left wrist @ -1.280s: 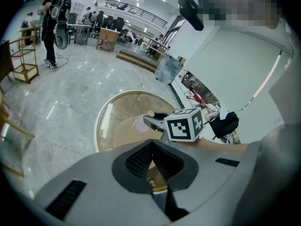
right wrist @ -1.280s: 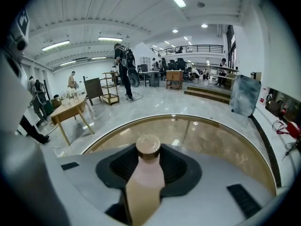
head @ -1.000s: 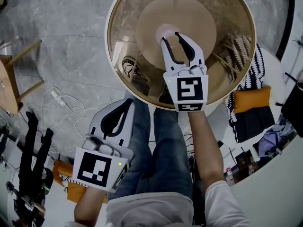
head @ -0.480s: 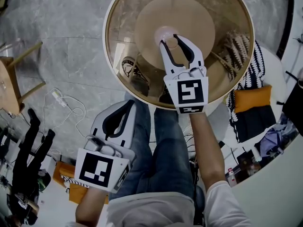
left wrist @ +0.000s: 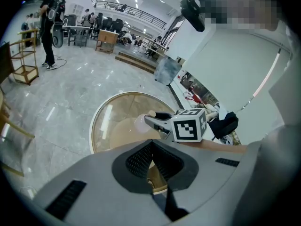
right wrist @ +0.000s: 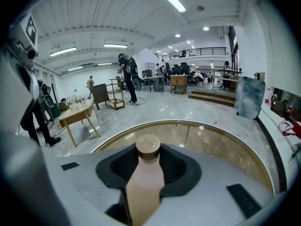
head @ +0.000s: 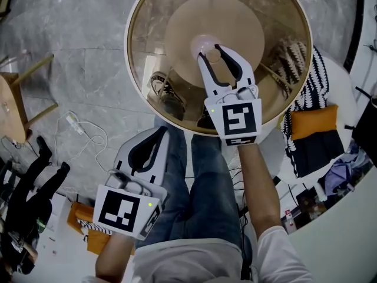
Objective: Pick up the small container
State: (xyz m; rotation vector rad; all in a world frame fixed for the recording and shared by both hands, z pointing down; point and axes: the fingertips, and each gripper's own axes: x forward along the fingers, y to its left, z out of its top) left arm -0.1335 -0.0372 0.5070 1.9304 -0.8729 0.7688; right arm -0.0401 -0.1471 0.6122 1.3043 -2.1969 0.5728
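The small container (right wrist: pixel 145 173) was a little bottle with a pale pinkish body and a round tan cap. It stood upright between the two fingers (right wrist: pixel 176 166) of the right gripper (head: pixel 209 50), with its cap near the fingertips. Whether the pads pressed on its body could not be told.

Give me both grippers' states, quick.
Left gripper: closed, nothing between its jaws.
Right gripper: open, jaws either side of the small pale container with a tan cap, not clamped.
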